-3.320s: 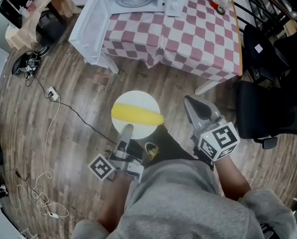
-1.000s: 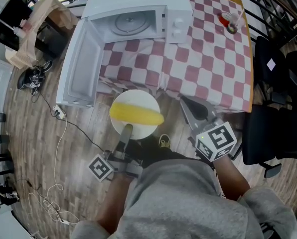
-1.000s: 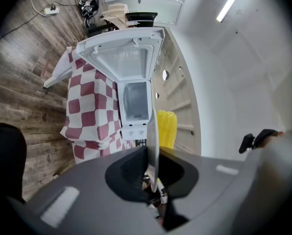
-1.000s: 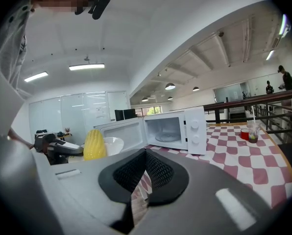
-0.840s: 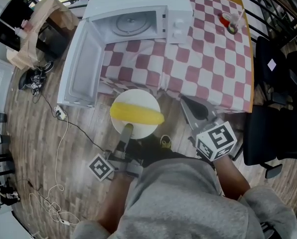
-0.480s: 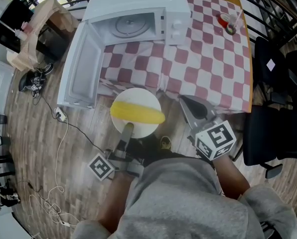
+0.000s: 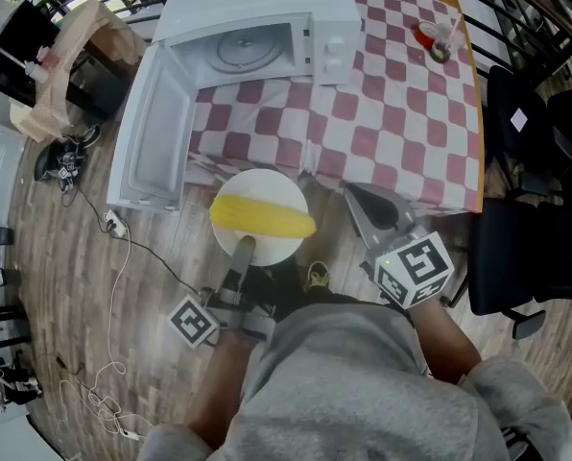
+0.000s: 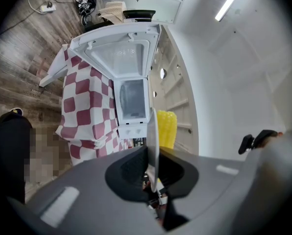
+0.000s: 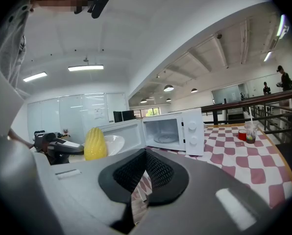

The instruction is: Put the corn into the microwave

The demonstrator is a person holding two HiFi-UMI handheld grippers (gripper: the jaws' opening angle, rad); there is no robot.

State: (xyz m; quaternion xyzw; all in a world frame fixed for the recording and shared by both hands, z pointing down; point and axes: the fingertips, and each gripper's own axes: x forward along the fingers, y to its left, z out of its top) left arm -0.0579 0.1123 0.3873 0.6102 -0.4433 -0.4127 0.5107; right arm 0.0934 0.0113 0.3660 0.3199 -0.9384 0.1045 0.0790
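While the corn (image 7: 262, 219) is lying on a white plate (image 7: 263, 182) held in mid-air at the near edge of the worktop (image 7: 401, 104), the person is working through the carrying step. The left gripper (image 7: 242, 254) is pinching the plate's near rim, its fingers (image 8: 131, 173) squeezing the thin edge between them. The right gripper (image 7: 353, 196) is hovering just beside the plate with its fingers (image 9: 136, 173) pressed together on nothing. The white microwave (image 7: 257, 27) is standing on the checked cloth beyond the plate, its door (image 7: 156, 133) swinging wide to the left and its cavity showing only the turntable. The next move is probably calling for the plate to be raised over the worktop and slid level into that opening, slowly, since a grip on one side is likely letting the plate tip. The corn is lying flat, its long axis running left to right across the plate, roughly parallel to the worktop's near edge, with the tapered end pointing toward the person's right.
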